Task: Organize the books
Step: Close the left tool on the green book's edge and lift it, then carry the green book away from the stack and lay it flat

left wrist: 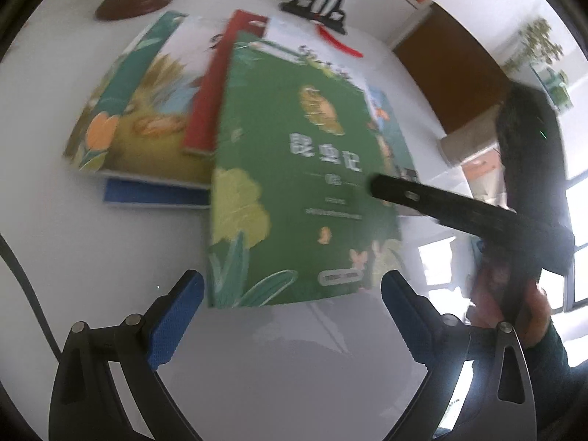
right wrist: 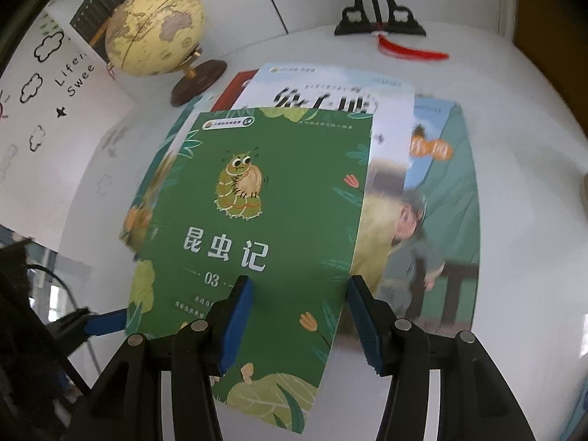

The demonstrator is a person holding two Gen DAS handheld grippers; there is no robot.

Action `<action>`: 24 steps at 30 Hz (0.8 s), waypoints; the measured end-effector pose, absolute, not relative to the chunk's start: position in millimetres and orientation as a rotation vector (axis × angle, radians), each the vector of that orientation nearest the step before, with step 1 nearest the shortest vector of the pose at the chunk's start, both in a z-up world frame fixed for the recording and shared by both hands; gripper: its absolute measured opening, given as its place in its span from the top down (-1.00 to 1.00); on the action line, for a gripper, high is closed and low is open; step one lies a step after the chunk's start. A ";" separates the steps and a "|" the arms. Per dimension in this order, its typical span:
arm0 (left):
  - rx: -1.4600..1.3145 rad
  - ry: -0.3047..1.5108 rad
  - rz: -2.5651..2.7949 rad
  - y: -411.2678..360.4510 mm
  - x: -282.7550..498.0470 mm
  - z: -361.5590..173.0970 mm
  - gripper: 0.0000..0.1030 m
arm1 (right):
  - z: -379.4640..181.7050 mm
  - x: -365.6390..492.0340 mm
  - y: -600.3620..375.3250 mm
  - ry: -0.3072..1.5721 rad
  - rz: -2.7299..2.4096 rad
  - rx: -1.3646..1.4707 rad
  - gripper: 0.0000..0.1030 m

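Right wrist view shows the green book (right wrist: 253, 242) lying between the half-open right gripper (right wrist: 299, 325) pads, long axis running straight ahead, atop the spread books (right wrist: 433, 198), while the left gripper (left wrist: 292, 325) hovers wide open, empty, just short of its near edge.

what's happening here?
A person with a gripper in each hand is sorting books on a white table. The right gripper is over the green book, which tops a loose pile of books. Its fingers are spread over the cover, not clamped on it. The left gripper is open and empty near the book's near edge.
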State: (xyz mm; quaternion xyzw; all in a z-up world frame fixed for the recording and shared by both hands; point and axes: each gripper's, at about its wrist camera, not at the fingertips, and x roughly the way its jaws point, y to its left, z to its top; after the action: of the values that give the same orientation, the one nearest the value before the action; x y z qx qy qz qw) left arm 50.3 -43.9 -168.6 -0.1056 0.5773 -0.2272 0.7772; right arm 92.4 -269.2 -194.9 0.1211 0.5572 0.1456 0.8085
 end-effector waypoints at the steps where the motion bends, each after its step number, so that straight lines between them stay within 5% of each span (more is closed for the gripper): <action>1: -0.236 1.246 -0.480 -41.4 52.3 -169.3 -0.85 | -195.7 88.1 -273.3 1.204 0.321 0.289 -0.03; 4: -0.288 1.230 -0.447 -29.2 61.4 -168.4 -0.80 | -200.9 74.6 -288.3 1.230 0.321 0.377 -0.03; 9: -0.335 1.284 -0.394 -29.4 83.4 -181.6 -0.23 | -212.7 62.0 -302.5 1.260 0.358 0.537 -0.03; 16: -0.364 1.311 -0.404 -42.0 88.1 -190.1 -0.21 | -227.2 62.1 -298.2 1.281 0.381 0.589 -0.03; 24: -0.333 1.286 -0.402 -48.7 79.8 -178.9 0.28 | -223.7 57.9 -290.7 1.260 0.416 0.605 0.23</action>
State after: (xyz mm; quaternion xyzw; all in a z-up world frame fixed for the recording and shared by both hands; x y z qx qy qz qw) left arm 79.8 -48.7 -178.9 -0.1534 0.5924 -0.1851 0.7689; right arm 57.9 -290.7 -223.7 0.2763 0.5758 0.1902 0.7456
